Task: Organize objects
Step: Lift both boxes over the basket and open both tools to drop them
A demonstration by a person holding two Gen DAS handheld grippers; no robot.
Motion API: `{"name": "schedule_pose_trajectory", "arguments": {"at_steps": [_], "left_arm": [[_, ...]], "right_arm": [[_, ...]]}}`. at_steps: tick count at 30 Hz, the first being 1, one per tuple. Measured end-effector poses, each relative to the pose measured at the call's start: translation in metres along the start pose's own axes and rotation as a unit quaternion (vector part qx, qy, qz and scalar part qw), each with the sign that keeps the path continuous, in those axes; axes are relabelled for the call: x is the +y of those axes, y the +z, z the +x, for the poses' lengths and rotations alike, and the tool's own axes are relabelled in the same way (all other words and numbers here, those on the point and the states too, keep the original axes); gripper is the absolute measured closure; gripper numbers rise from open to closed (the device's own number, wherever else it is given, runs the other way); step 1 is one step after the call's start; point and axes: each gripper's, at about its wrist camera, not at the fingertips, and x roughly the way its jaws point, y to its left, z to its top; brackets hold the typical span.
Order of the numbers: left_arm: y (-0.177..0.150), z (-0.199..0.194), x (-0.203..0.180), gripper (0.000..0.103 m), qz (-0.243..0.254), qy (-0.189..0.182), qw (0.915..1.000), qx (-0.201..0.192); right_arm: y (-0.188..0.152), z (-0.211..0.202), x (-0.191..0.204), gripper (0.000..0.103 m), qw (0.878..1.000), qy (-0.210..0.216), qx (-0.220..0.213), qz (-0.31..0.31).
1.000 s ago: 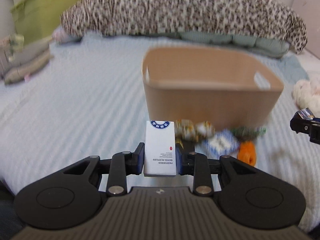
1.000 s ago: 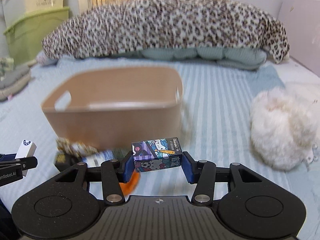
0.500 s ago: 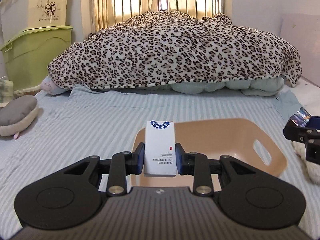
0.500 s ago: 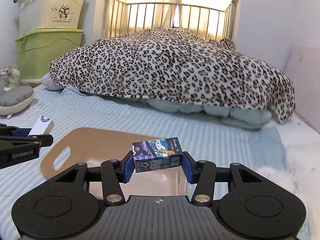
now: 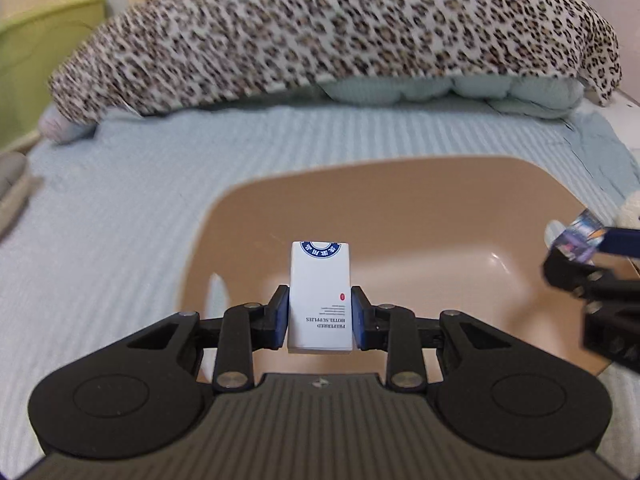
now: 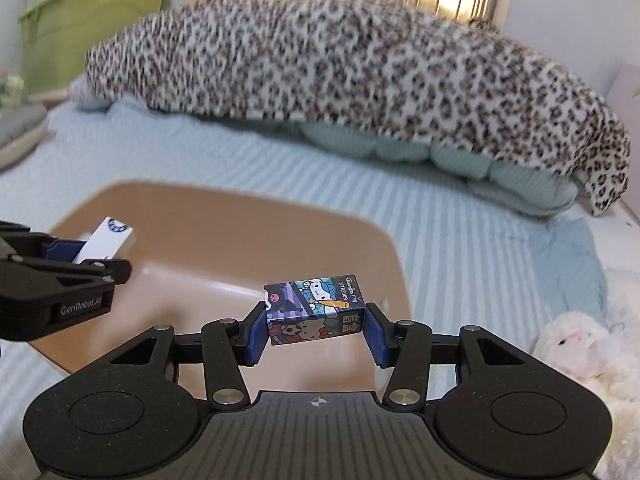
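Two small cartons hang above the tan bin [image 5: 280, 200], one in each set of tongs. The left gripper [image 5: 320, 318] is clamped on the white box [image 5: 320, 296], its blue pads pressed flat against the two long narrow sides, low on the box. That box stands with its long axis running away from the camera, its blue-ringed end pointing forward over the bin's near-left part. The right gripper [image 6: 316, 330] is pinched on the cartoon box [image 6: 316, 312], held across its short ends so that its long axis lies crosswise between the fingers, tipped slightly up toward the right. It sits over the bin's right side, near the rim.

Both look like thin printed cardboard: light, stiff enough to be pinched, yet likely to dent under a hard squeeze, and smooth enough to slip if the grip goes slack. Flat opposite faces, as taken now, seem the sound place to hold.

The bin rests on the striped blue bed [image 6: 460, 220], its inside bare where visible; letting go should drop each carton in.
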Motion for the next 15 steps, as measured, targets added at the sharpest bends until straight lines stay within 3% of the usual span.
{"name": "schedule_pose_trajectory", "arguments": {"at_steps": [5, 6, 8, 11, 13, 15], "left_arm": [[-0.010, 0.003, -0.006, 0.066, 0.027, 0.015, 0.9995, 0.009], [-0.009, 0.001, -0.006, 0.061, 0.027, 0.012, 0.9995, 0.011], [-0.009, -0.006, -0.006, 0.030, 0.026, 0.007, 0.9996, 0.011], [-0.007, -0.027, -0.008, 0.017, 0.029, 0.014, 0.9994, -0.014], [-0.007, -0.044, -0.010, 0.011, 0.037, 0.022, 0.9987, -0.027], [-0.009, -0.060, -0.009, 0.010, 0.036, 0.025, 0.9983, -0.037]], "right_arm": [[-0.011, 0.012, 0.003, 0.047, 1.000, -0.004, 0.018, 0.001], [-0.013, 0.012, 0.002, 0.047, 1.000, -0.003, 0.019, 0.003], [-0.014, 0.008, 0.001, 0.042, 1.000, -0.004, 0.016, 0.010], [-0.015, -0.008, -0.003, 0.025, 1.000, -0.006, 0.003, 0.017], [-0.014, -0.022, -0.005, 0.020, 1.000, -0.010, -0.008, 0.018], [-0.014, -0.037, -0.008, 0.010, 1.000, -0.014, -0.016, 0.019]]}}
